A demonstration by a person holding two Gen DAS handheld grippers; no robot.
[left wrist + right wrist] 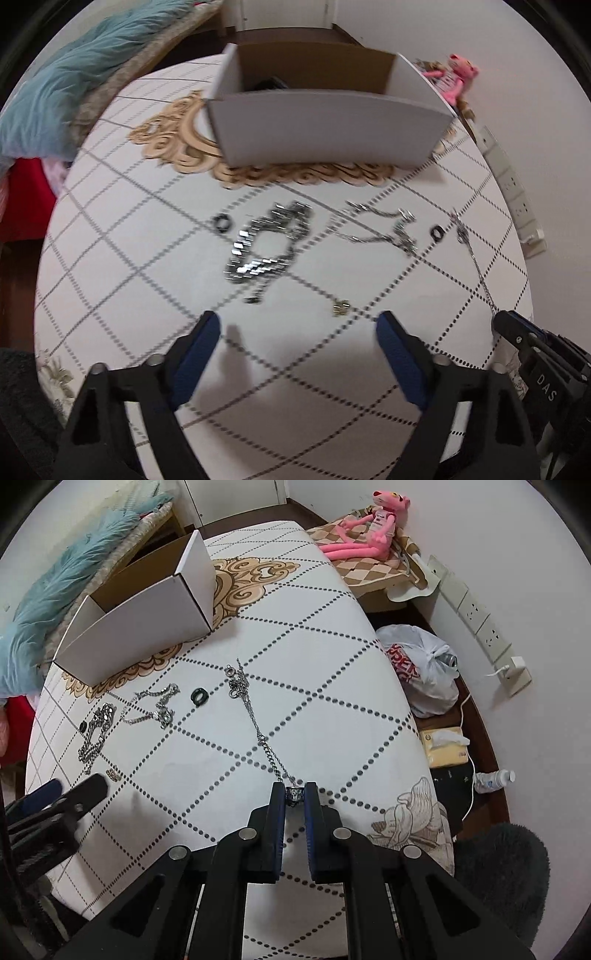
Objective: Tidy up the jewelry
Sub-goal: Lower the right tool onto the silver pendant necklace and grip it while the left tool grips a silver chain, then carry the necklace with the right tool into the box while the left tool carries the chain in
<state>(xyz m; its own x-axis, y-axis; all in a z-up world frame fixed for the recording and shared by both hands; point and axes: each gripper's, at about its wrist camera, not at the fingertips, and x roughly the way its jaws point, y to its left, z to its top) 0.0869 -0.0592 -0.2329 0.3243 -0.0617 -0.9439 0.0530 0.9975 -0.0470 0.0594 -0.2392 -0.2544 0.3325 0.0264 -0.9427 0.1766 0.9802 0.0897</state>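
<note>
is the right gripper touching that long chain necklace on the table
Touching. The right wrist view shows the right gripper closed on the pendant end of the long chain necklace, which trails away across the table.

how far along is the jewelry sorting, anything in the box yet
Barely started. The box shows one dark item inside, too hidden to identify. In hand: the right gripper is shut on the end of the long chain, which still trails across the table. The left gripper is open and empty. Left: two more chains, two black rings and a small ring.
</note>
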